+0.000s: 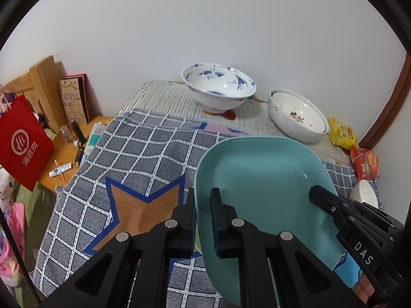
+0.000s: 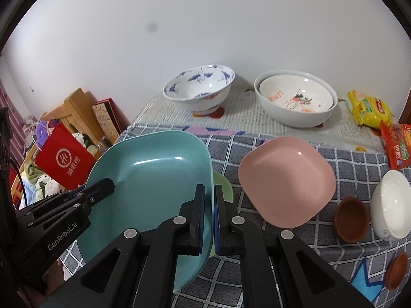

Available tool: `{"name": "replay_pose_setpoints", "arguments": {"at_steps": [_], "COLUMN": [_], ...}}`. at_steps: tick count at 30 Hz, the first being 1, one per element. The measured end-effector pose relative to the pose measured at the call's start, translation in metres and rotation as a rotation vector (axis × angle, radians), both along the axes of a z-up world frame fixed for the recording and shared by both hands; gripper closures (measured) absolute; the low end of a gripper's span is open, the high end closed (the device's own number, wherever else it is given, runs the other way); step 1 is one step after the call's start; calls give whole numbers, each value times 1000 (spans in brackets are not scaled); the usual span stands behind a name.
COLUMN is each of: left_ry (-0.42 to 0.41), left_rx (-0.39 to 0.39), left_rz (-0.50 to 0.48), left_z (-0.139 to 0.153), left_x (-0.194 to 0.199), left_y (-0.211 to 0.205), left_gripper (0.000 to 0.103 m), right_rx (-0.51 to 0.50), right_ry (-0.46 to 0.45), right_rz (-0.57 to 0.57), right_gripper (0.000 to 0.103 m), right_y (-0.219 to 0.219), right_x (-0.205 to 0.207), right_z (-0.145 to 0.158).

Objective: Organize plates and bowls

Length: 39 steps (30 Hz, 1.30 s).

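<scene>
A teal square plate (image 1: 262, 179) is held in the air by both grippers. My left gripper (image 1: 203, 220) is shut on its left rim; it also shows in the right wrist view (image 2: 102, 190). My right gripper (image 2: 209, 218) is shut on the plate's (image 2: 154, 179) right rim; it also shows in the left wrist view (image 1: 318, 195). A pale green plate (image 2: 223, 187) lies under it. A pink square plate (image 2: 285, 179) lies to the right. A blue-patterned bowl (image 2: 199, 87) and nested white bowls (image 2: 295, 97) stand at the back.
A white bowl (image 2: 391, 202) and two small brown dishes (image 2: 352, 218) (image 2: 398, 269) sit at the right. Snack packets (image 2: 367, 109) lie at the back right. A red bag (image 1: 23, 141), bottles and tubes crowd the wooden side table (image 1: 64, 154) at left. A checked cloth (image 1: 143, 148) covers the table.
</scene>
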<state>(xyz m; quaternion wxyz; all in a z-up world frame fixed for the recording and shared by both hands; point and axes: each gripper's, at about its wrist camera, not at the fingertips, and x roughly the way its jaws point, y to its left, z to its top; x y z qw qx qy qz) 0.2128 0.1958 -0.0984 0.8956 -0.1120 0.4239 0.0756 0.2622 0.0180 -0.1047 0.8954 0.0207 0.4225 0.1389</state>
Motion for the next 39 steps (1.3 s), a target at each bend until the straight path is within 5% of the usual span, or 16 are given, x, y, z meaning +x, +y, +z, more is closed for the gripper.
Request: {"name": "replay_pose_setpoints", "arguments": {"at_steps": [17,39], "left_ry": [98,108], "left_rx": [-8,-29], "left_rz": [8,1], "left_z": [-51,-65], "left_x": [17,36], "left_y": [7,8], "left_gripper": [93,93], "right_rx": [-3,-27], "right_ry": [113,108], "right_rz": [5,3], "right_gripper": [97,97], "right_y": [5,2], "right_x": [20,34], "right_z": [-58,-71]}}
